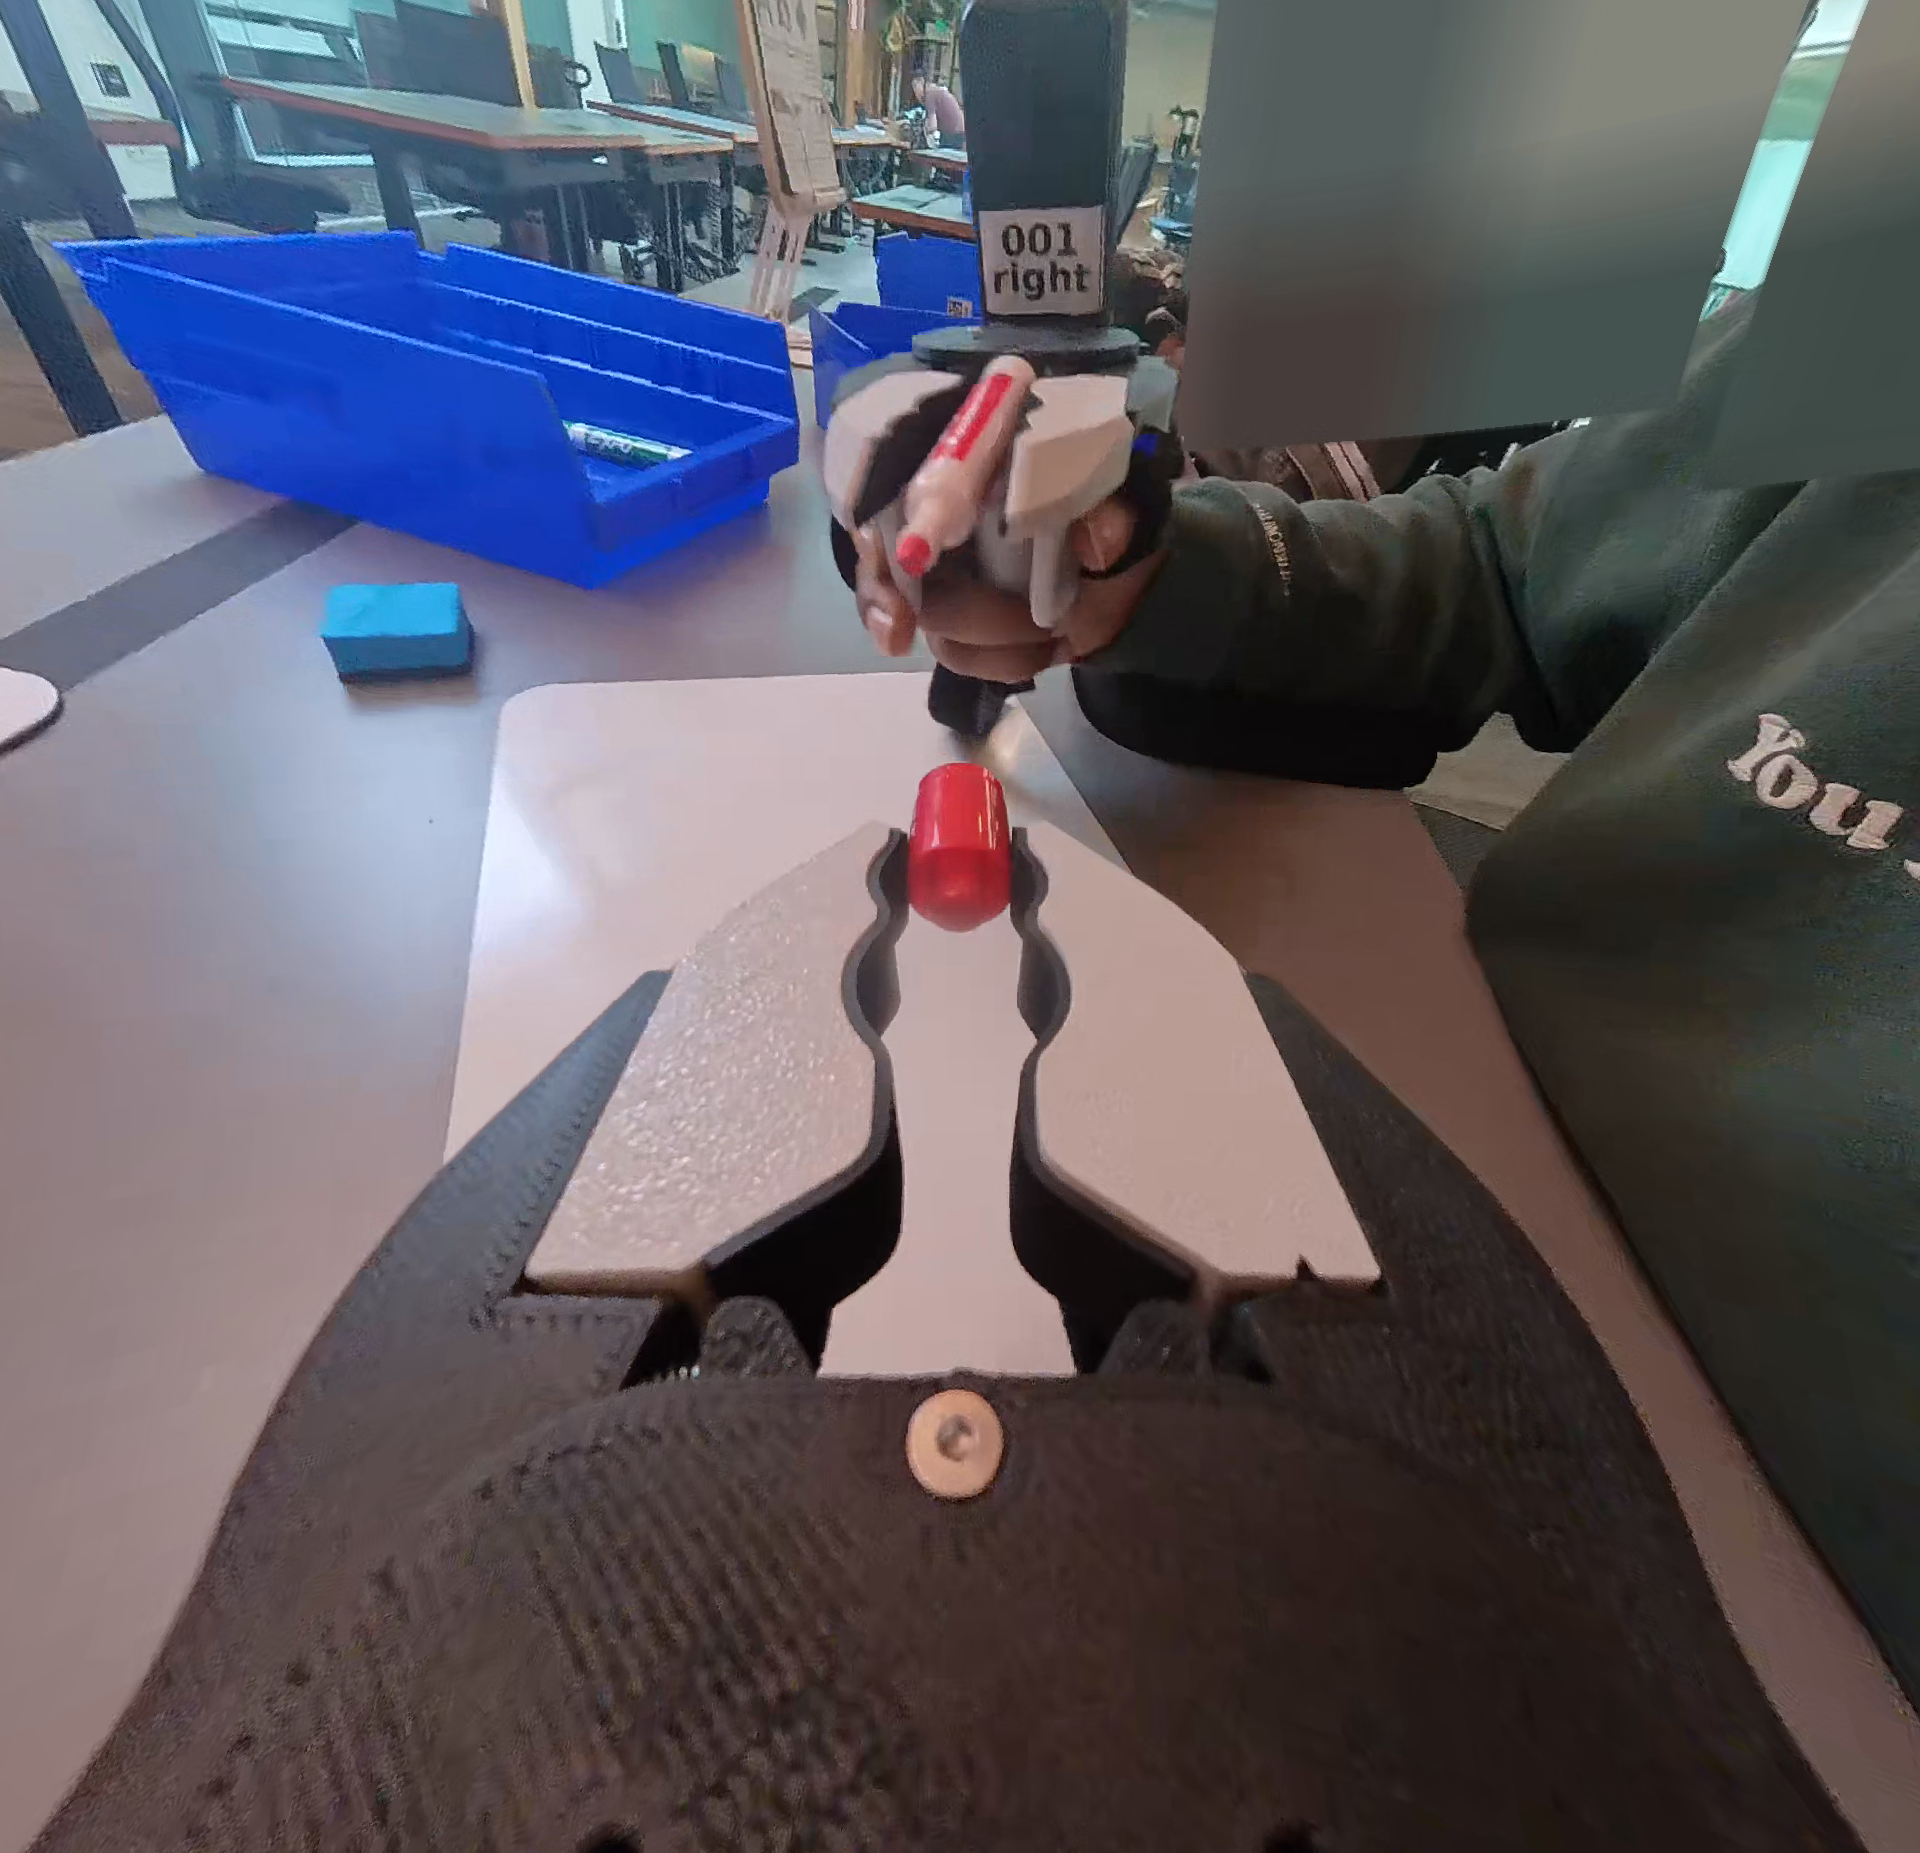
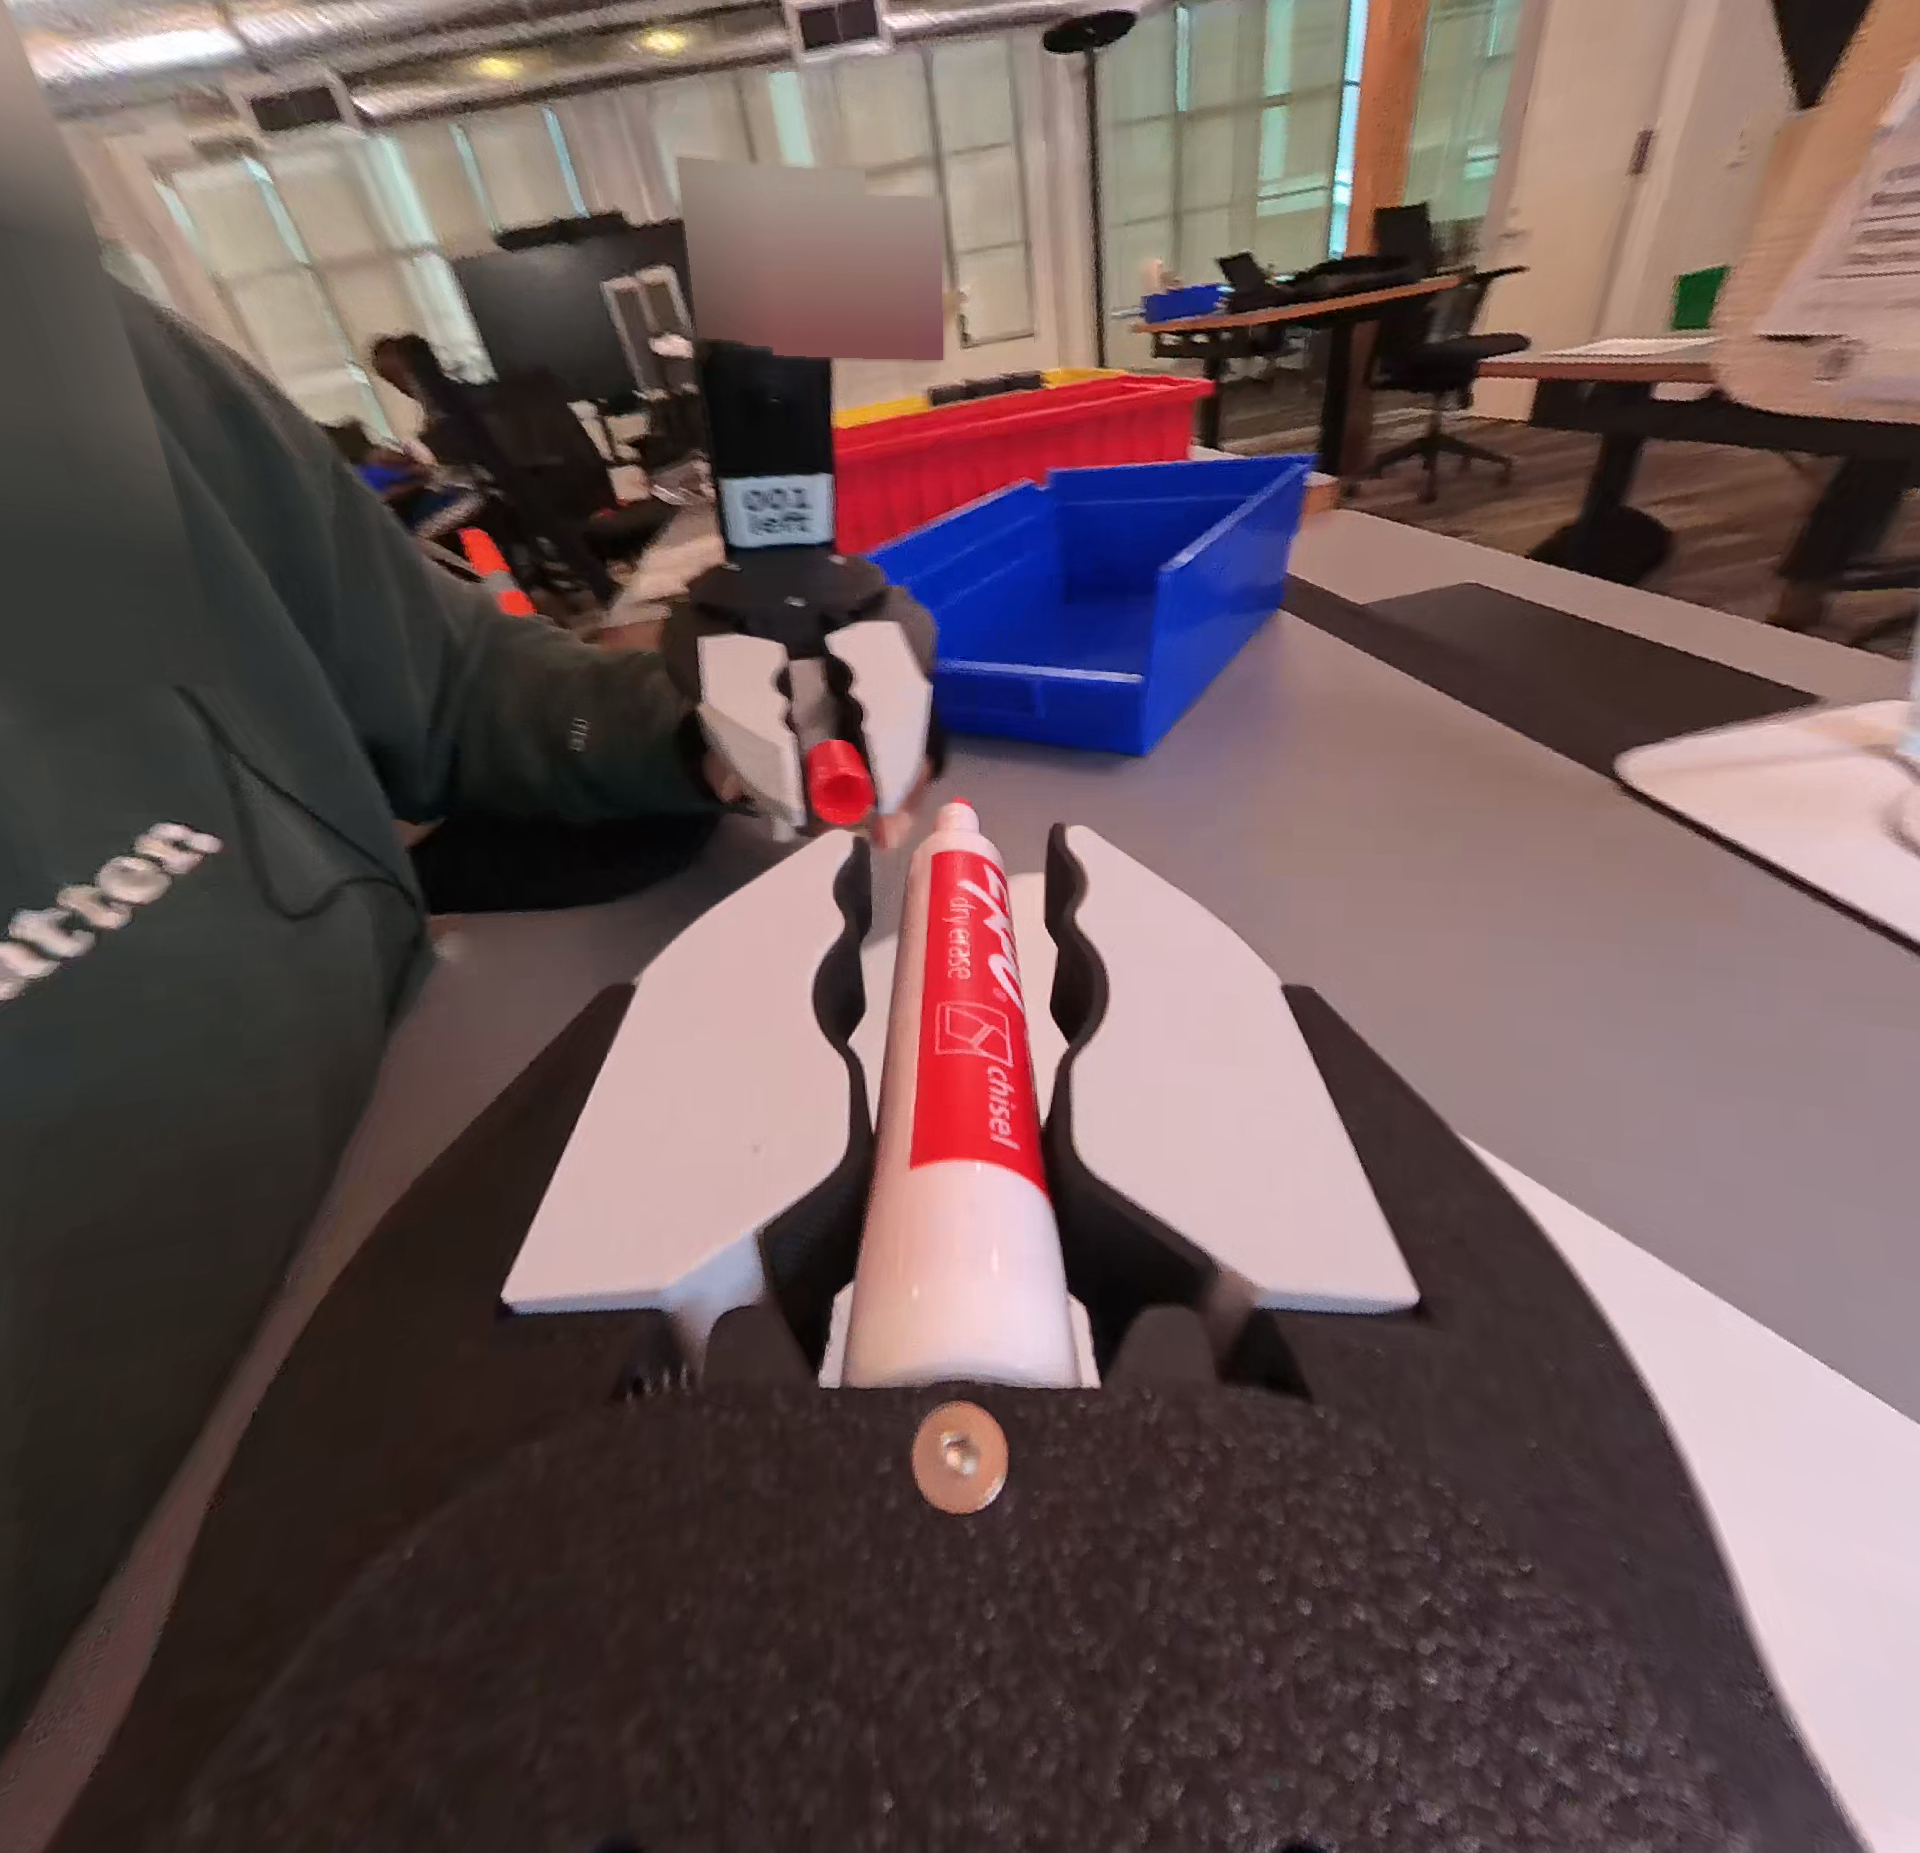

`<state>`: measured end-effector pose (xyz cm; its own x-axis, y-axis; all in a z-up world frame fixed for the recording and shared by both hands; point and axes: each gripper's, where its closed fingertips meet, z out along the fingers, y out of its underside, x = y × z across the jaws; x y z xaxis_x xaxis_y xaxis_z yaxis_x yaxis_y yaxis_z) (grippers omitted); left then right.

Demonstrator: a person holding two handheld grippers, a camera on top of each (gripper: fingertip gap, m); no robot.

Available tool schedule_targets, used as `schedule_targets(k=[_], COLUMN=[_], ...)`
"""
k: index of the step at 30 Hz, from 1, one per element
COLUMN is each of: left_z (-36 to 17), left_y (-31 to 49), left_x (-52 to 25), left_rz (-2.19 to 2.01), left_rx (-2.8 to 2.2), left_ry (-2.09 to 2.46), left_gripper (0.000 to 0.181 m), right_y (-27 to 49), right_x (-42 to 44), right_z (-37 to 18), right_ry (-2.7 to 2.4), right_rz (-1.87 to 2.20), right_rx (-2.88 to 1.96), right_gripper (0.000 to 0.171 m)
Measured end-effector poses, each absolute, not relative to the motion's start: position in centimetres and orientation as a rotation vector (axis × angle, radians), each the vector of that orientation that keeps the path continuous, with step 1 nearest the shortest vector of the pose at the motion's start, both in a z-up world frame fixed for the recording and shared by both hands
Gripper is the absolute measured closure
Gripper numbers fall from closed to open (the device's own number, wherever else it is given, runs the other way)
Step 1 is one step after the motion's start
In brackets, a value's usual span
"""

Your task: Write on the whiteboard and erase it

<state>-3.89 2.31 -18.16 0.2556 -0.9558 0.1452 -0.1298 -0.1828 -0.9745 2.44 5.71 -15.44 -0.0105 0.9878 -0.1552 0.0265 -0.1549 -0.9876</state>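
L gripper (image 1: 958, 858) has its jaws closed down on a red marker cap (image 1: 958, 847), pinched right at the tips; rest of the gap behind the cap is empty. Cap hangs over the whiteboard (image 1: 644, 816), a pale board lying flat on the grey counter (image 1: 208, 920). From the right wrist view the same cap (image 2: 837, 783) shows w/ its open end facing the camera, between the L gripper's tips (image 2: 831, 764).

R gripper (image 2: 956, 858) is clamped on the red dry-erase marker (image 2: 961, 1076). Barrel runs lengthwise along the jaws, seated deep near the base, uncapped tip poking out just past the fingertips. In the left wrist view the R gripper (image 1: 966, 473) sits above the far edge of the board, held up by a hand (image 1: 987, 619) in a dark green sleeve (image 1: 1351, 598); marker (image 1: 961, 458) tilts, tip pointing down-left toward the camera. Tip is not touching the board.

Blue eraser block (image 1: 397, 627) rests on the counter, left of the board's far corner, apart from it. Behind it a blue bin (image 1: 416, 380) w/ a green marker (image 1: 623, 444) lying inside near the front wall. In the right wrist view a blue bin (image 2: 1101, 598) is on the counter, a red bin (image 2: 1018, 442) behind it. Board surface looks blank where visible.
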Motion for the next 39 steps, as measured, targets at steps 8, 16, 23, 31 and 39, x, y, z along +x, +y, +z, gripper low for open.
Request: schedule_targets(k=[8,16,23,31,39], left_z=[-19.1,-18.1,-15.6,-19.4,-19.9], left_y=[2.4,1.9,3.3,3.1,1.5], left_x=[-4.7,-3.9,-7.1,-7.6,-6.2], left_rz=[-1.083,-0.977,-1.116,-0.993,-1.019], left_rx=[-1.590,-1.546,-1.579,-1.642,-1.618], left_ry=[0.990,1.013,0.751,0.795,0.899], left_gripper=[0.162,0.162,0.162,0.162,0.162], right_y=[6.7,6.5,8.3,7.5,7.2], right_x=[3.5,3.1,5.6,4.1,3.3], right_z=[-16.1,-17.1,-14.6,-17.3,-19.0], right_ry=[-1.122,-1.158,-1.065,-1.168,-1.211], right_rz=[1.213,1.153,1.060,1.060,1.068], right_rx=[-1.366,-1.382,-1.331,-1.402,-1.462], right_gripper=[0.137,0.137,0.137,0.137,0.137])
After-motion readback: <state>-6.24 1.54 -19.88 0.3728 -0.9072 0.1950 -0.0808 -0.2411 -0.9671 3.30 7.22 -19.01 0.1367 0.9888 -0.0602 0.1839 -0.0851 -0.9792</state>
